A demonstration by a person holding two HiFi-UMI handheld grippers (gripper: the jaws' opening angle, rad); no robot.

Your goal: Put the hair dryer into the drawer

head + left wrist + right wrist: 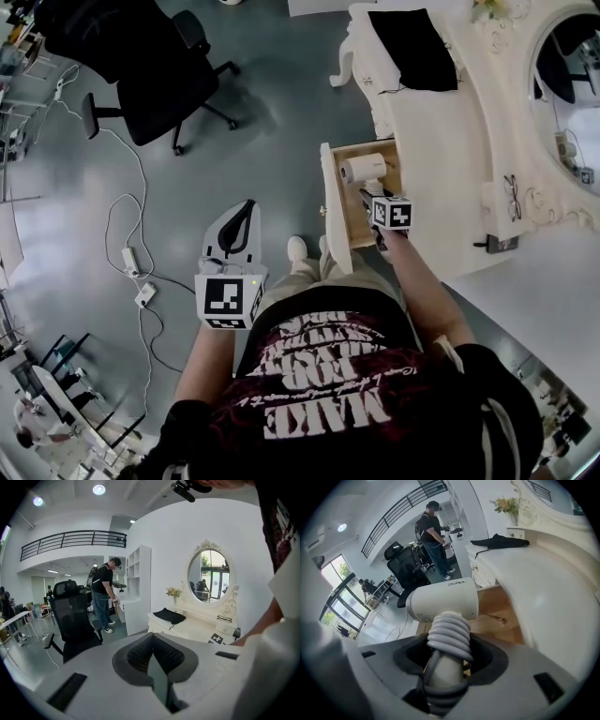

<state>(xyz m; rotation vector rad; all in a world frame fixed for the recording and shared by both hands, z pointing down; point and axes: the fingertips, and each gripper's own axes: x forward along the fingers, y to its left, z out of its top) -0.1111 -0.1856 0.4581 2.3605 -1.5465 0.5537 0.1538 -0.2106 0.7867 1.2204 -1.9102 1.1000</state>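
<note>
Nearest in, the left gripper (154, 656) hangs idle by the hip, jaws together on nothing. Further out, the right gripper (445, 658) has its jaws spread wide and clamped on the cord-wrapped handle of the hair dryer (443, 599). The barrel is low over the open drawer (497, 604) beneath the tabletop (543, 573). Nearly there, I'd say. Whether it rests on the wood, can't tell. Letting go remains.

Item 1, our left gripper (244, 214): held out ahead of a bare forearm, its 2 jaws closed together, nothing between the fingers.

Item 2, our right gripper (368, 197): arm stretched forward, gripper tilted steeply down, its 2 jaws clamped on the handle of the hair dryer (445, 599), with the barrel just beyond the fingertips.
</note>
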